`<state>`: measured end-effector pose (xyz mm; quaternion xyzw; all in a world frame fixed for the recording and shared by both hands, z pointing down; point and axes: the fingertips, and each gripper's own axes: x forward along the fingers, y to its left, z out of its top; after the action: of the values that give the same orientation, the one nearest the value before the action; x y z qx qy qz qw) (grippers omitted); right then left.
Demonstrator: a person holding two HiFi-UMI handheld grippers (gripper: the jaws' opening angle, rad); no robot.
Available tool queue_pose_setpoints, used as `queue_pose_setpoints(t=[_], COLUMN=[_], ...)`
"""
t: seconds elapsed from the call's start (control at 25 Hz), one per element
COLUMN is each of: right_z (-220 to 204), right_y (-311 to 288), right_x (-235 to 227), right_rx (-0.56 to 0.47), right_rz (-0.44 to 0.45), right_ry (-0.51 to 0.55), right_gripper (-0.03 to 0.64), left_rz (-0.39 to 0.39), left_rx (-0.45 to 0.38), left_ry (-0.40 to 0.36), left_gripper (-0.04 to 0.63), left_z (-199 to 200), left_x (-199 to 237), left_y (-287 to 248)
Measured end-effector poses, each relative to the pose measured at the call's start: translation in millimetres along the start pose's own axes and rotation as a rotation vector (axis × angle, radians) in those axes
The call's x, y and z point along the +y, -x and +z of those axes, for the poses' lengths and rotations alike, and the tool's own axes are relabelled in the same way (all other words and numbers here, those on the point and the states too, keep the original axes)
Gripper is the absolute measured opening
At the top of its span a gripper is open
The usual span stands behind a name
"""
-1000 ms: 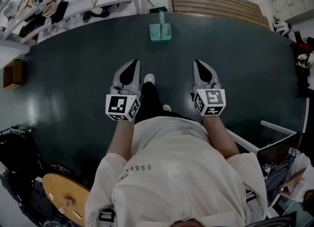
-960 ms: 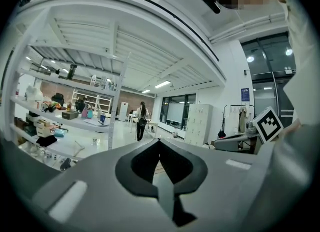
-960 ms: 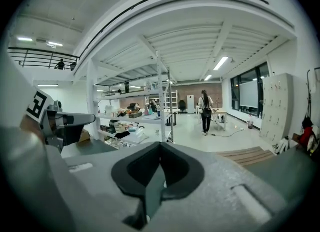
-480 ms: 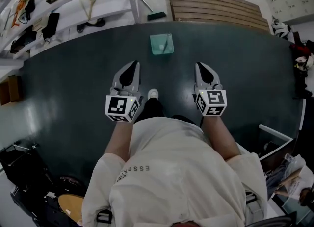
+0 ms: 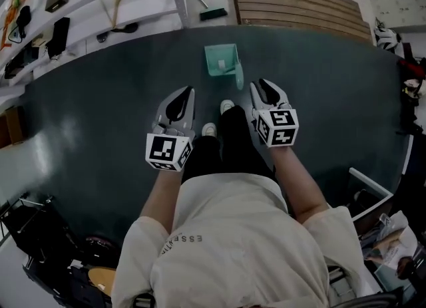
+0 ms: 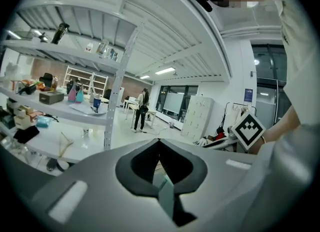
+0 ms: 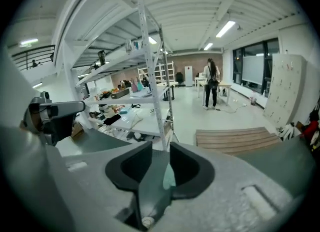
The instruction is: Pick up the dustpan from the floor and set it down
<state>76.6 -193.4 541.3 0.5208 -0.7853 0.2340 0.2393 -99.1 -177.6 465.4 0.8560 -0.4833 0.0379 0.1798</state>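
A teal dustpan (image 5: 221,59) lies on the dark green floor mat (image 5: 100,114), its handle (image 5: 238,75) pointing toward me. It shows as a teal patch between the jaws in the right gripper view (image 7: 169,177) and the left gripper view (image 6: 161,180). My right gripper (image 5: 258,84) hangs just right of the handle without touching it. Its jaws are opening, a narrow gap shows at the tips (image 7: 161,146), and nothing is pressed between them. My left gripper (image 5: 189,90) hovers to the dustpan's lower left with its tips together (image 6: 159,141) and nothing held.
My own shoes (image 5: 227,106) stand between the grippers, just short of the dustpan. A wooden slatted platform (image 5: 299,0) lies beyond the mat. White shelving (image 5: 100,0) full of items runs along the upper left. A small dark brush (image 5: 213,14) rests past the mat's edge.
I have stepped forward, so the dustpan is closer. Both grippers moved toward it, and the right one swung left to sit beside the handle.
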Motion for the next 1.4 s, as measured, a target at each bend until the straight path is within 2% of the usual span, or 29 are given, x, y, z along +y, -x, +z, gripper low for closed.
queue_pose_setpoints(t=[0.16,0.28,0.52,0.72,0.88,1.04,1.24,1.4], right_z=[-21.4,-42.2,-97.2,-122.6,-125.4,-124.3,-112.2,-96.3], right_y=[-63.4,-109.3,-179.6,-208.3,-217.4,-216.7,-202.9,-173.6], right_x=[-1.8,-14.8,-29.1,-37.8,-42.4,-47.0,-47.8,-42.6], right_rx=[0.125,0.193,0.342,0.400,0.397,0.400,0.410,0.390], right_rz=[0.049,0.018,-0.014,-0.069,-0.107,-0.146,-0.128,-0.111], right_ry=[-0.024,-0.008,-0.021,-0.068,-0.071,-0.040,-0.022,-0.030], right_gripper=[0.209,0.244,0.244,0.230,0.116,0.085,0.075,0.075], left_rz=[0.036,0.052,0.072,0.079,0.076,0.092,0.103,0.110], left_rx=[0.024,0.045,0.096,0.103,0.133,0.146,0.141,0.104], left_ry=[0.034,0.062,0.116,0.146,0.145,0.151,0.147,0.127], left_gripper=[0.008,0.008,0.008,0.008,0.008,0.008,0.008,0.008], left_z=[-13.2,-25.6,-67.6,-84.8,-99.8,-105.5,-100.5,-79.9], left_x=[20.6,32.4,59.5,67.8,63.4,63.8,68.9,68.4], left_y=[-25.6,-43.3,-78.8,-92.0,-89.0,-77.7,-64.2,-52.0])
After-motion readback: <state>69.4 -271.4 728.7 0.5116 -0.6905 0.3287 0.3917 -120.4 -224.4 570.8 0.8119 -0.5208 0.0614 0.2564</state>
